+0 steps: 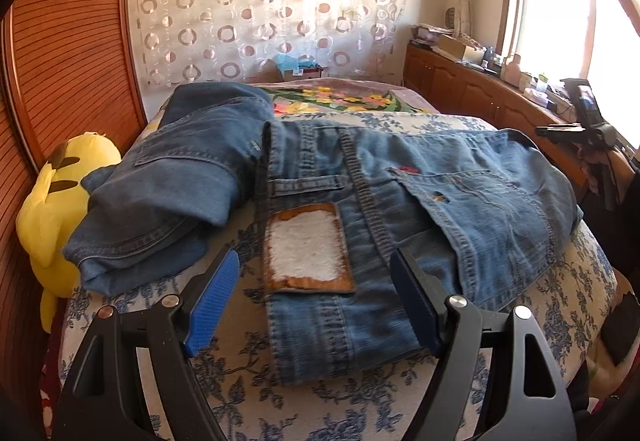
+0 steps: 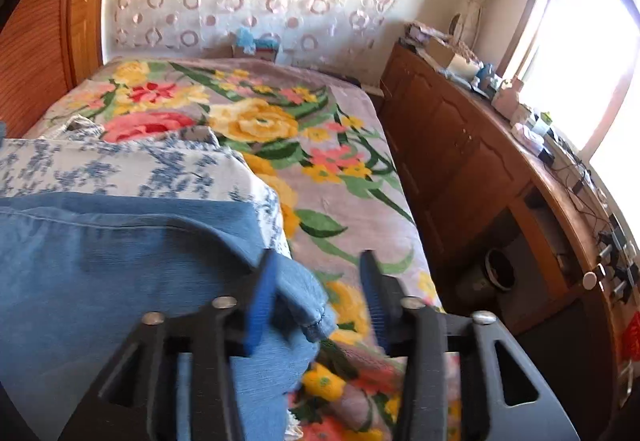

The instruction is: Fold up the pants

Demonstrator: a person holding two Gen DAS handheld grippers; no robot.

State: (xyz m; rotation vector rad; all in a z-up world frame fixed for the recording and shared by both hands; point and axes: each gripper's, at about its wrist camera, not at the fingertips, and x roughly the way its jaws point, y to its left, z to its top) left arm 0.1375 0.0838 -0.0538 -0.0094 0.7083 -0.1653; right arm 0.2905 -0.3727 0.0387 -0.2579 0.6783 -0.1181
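Blue jeans [image 1: 400, 193] lie on the bed, waistband toward me, with a brown and white patch [image 1: 306, 247] showing. Their legs are bunched in a heap at the left [image 1: 168, 185]. My left gripper [image 1: 316, 297] is open, its blue pads on either side of the waistband just above the cloth, holding nothing. In the right wrist view the jeans [image 2: 120, 273] fill the lower left. My right gripper [image 2: 318, 297] is open around a corner of the denim hem [image 2: 310, 305]. Its jaws are apart and not closed on the cloth.
A blue-flowered white cover [image 1: 240, 369] lies under the jeans, over a floral blanket [image 2: 280, 129]. A yellow plush toy [image 1: 52, 201] sits at the bed's left edge. A wooden cabinet [image 2: 460, 169] with clutter runs along the right. A camera on a tripod [image 1: 584, 117] stands at right.
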